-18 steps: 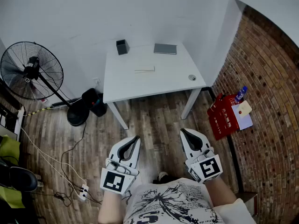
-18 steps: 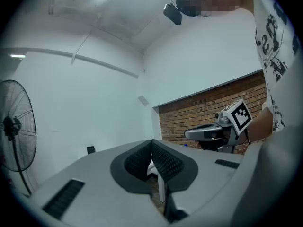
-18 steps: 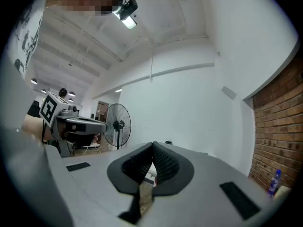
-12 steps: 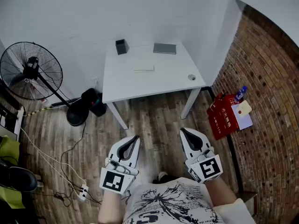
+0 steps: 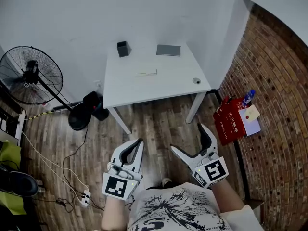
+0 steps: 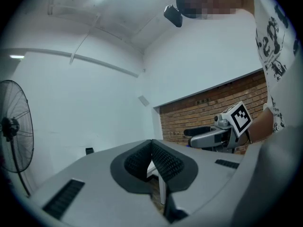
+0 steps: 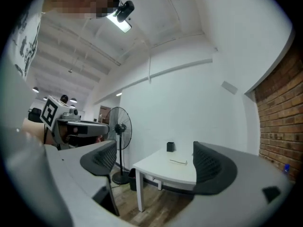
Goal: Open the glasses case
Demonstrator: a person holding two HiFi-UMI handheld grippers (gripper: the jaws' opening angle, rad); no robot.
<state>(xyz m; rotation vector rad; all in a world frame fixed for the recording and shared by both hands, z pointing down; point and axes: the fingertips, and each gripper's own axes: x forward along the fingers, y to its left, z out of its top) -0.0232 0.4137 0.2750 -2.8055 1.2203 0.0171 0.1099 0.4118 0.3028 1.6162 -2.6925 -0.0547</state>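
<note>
**Head view:** the glasses case (image 5: 168, 50), a flat grey oblong, lies at the far right of the white surface (image 5: 159, 88), its long axis running left to right. The left tool (image 5: 140, 140) and right tool (image 5: 186, 136) are level near the body, well short of the case; the right appears nearer.

**Left gripper view:** jaws closed together, nothing between them.

**Right gripper view:** jaws spread wide and empty, framing the surface; the case cannot be made out.

There it is: the glasses case (image 5: 168, 50), a flat grey rectangle, lid down and closed. It lies flat on the white worktop (image 5: 163, 85), long side along the far edge, toward the right rear corner, near the wall (image 5: 144, 13).
</note>
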